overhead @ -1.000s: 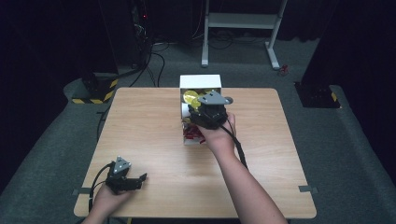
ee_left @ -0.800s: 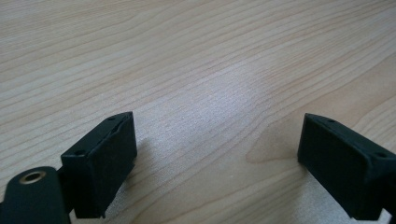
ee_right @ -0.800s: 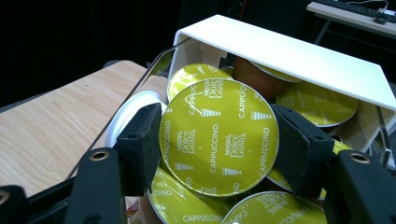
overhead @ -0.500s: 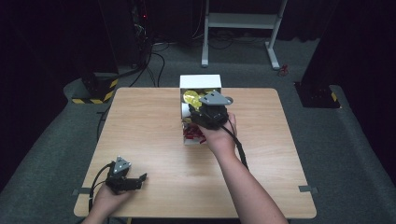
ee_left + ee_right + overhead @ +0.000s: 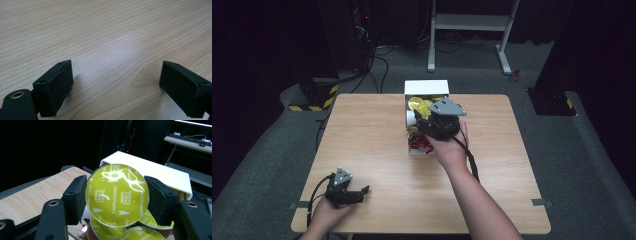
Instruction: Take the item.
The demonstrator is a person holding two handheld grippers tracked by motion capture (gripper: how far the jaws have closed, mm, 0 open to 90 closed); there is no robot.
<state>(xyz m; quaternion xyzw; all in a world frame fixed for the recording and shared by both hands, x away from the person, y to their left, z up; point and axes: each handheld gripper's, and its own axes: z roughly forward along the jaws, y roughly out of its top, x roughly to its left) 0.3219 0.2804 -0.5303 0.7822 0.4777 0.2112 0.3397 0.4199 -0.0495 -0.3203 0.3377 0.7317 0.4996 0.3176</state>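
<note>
Near the front edge of the wooden table [image 5: 377, 145]: left gripper [image 5: 357, 192], held in the left hand [image 5: 329, 212], resting low over bare wood. Jaws wide apart, nothing between them, just table grain ahead in the left gripper view.

Farther out, past the middle of the table: right gripper [image 5: 116, 195], held by the right hand [image 5: 451, 150], poked into the white box [image 5: 426, 88]. Jaws squeezed on both sides of a green coffee capsule [image 5: 117, 195], its shiny lid facing the camera, with "Dolce Gusto CAPPUCCINO" printed on it. Just under and behind the held one: more green capsules [image 5: 140, 233] piled in the box. Something red [image 5: 421, 145] at the near end of the box, too small to tell what. Beyond the gripper: the box's white flap [image 5: 150, 171], then dark floor and a white stand [image 5: 472, 22].
</note>
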